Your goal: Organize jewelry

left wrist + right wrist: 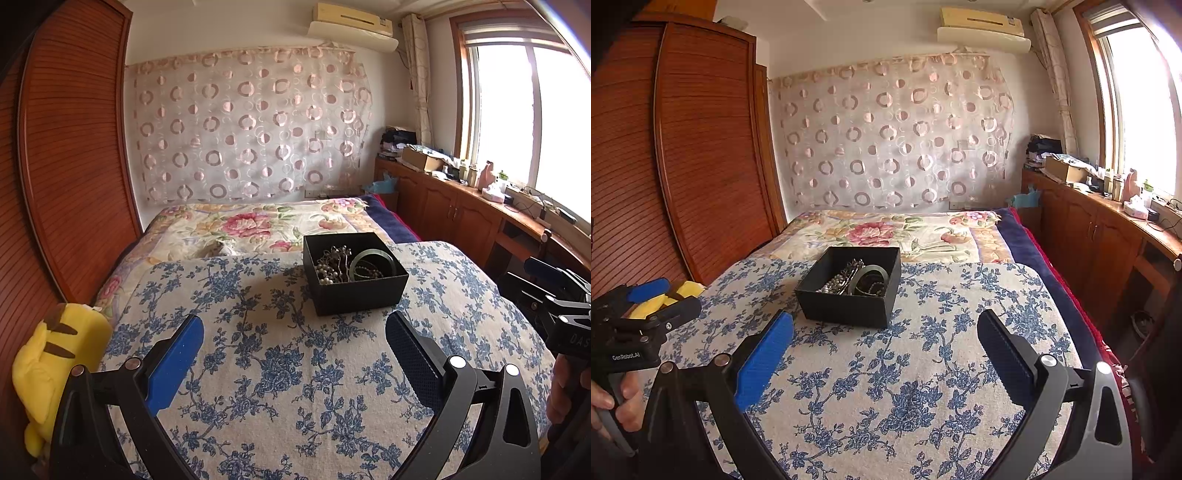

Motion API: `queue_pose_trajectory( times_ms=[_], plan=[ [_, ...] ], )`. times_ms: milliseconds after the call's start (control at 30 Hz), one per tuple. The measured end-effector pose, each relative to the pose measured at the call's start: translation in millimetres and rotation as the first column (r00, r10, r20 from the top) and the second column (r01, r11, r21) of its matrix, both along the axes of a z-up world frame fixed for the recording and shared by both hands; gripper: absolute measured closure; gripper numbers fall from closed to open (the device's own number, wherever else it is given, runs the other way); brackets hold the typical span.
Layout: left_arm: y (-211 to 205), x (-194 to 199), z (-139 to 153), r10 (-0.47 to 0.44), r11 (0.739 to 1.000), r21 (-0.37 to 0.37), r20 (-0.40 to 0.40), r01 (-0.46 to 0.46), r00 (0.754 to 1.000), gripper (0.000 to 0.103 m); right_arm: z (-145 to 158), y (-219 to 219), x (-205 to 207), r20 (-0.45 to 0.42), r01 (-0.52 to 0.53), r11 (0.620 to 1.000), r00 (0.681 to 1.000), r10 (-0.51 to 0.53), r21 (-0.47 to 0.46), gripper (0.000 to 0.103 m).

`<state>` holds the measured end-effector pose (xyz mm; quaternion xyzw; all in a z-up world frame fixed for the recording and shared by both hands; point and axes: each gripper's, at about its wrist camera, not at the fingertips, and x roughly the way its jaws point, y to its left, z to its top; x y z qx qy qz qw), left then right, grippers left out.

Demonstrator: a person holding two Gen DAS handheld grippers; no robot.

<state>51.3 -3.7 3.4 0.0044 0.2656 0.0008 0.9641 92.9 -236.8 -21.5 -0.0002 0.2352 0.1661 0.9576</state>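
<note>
The open black cardboard box (355, 273) of tangled jewelry (334, 266) sits on the blue-flowered cloth (280, 369) over the bed, nothing blocking it. Left gripper (294, 349) and right gripper (885, 349) hover with fingers spread, empty. A yellow plush toy (55, 354) lies half hidden at the bed's left edge.

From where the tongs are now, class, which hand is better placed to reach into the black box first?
Probably the right tongs: the box sits just beyond their open tips. It lies farther from the left tongs.
</note>
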Motion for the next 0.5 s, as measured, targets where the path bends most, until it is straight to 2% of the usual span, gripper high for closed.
queue_pose_trajectory(
  times_ms=[500],
  plan=[
    [1.1, -0.3, 1.8, -0.001, 1.0, -0.003, 0.006, 0.001, 1.0, 0.008, 0.1, 0.8, 0.1, 0.0, -0.003, 1.0, 1.0, 0.003, 0.002, 0.003]
  ],
)
